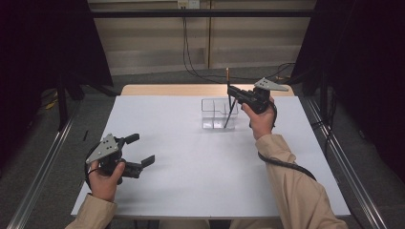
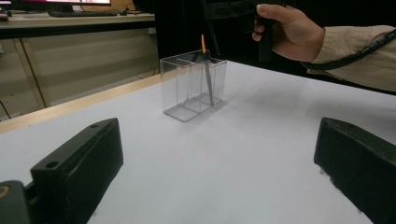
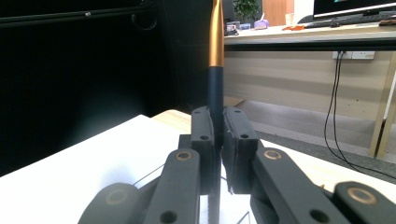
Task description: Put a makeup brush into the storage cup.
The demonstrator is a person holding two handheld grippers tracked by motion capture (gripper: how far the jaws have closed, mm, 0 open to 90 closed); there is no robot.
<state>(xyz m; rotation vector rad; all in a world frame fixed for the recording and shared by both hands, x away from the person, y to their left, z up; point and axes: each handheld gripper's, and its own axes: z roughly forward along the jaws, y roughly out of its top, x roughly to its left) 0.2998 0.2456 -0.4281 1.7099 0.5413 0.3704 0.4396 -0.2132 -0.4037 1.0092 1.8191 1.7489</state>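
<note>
A: Two grippers, left to right. The left gripper [image 1: 138, 150] sits low near the front-left of the table [image 1: 181, 181], jaws spread wide, nothing between them, well away from everything.

B: Middle?

A: A clear plastic box [image 1: 218, 113] with dividers, standing toward the back of the table. A pen [image 1: 229, 102], dark with a gold top end, has its lower tip down in one compartment, leaning a bit. Can't tell which compartment for sure.

B: Right side?

A: The right gripper [image 1: 232, 91] is above the box, jaws pressed together on the pen's dark shaft just below the gold part [image 3: 215, 32].

B: Handling?

A: Looks light, stiff, thin and smooth, so it could twist or slip in the pads. Pinching the dark shaft, as now, seems sensible. The box probably tips easily if the pen knocks a wall.
</note>
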